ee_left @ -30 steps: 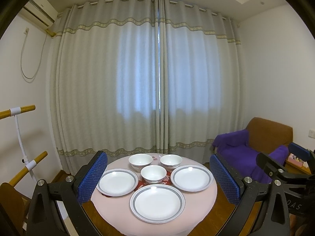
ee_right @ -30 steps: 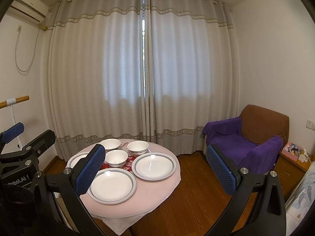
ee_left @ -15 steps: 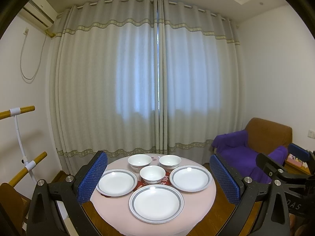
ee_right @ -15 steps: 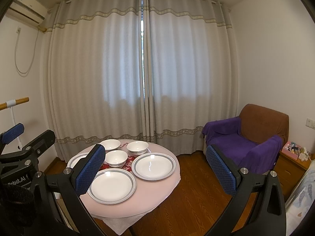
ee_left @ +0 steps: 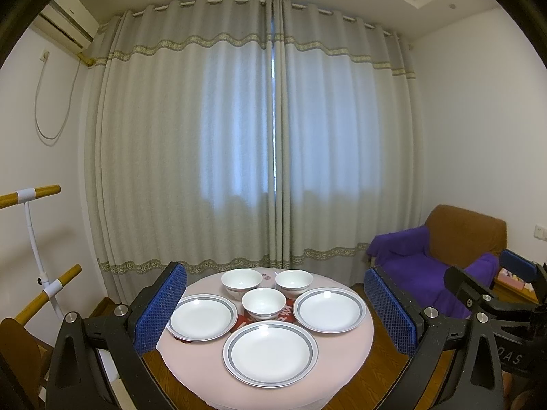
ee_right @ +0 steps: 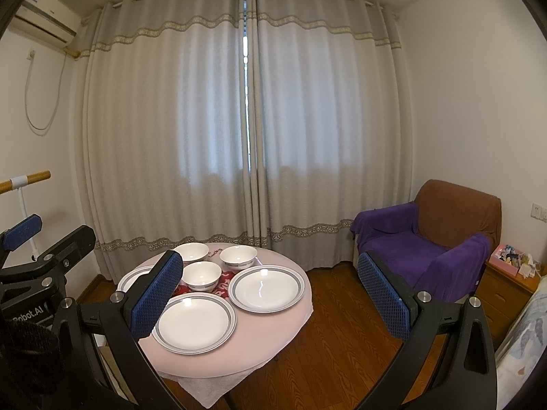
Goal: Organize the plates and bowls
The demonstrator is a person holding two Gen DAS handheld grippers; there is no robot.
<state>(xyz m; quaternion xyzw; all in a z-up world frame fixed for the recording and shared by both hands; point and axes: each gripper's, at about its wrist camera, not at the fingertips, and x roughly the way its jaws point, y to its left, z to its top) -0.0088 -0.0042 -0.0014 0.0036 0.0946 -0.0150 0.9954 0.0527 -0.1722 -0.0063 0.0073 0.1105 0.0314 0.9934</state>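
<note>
Your left hand-held gripper [ee_left: 275, 311] stands wide apart, holding nothing, above the round pink-clothed desk [ee_left: 345, 348]. On the desk lie three white grey-rimmed plates: left plate [ee_left: 202, 317], near plate [ee_left: 270, 352], right plate [ee_left: 329, 309]. Behind them stand three white bowls [ee_left: 263, 303], all empty. Your right hand-held gripper [ee_right: 270, 294] is likewise wide and empty.
</note>
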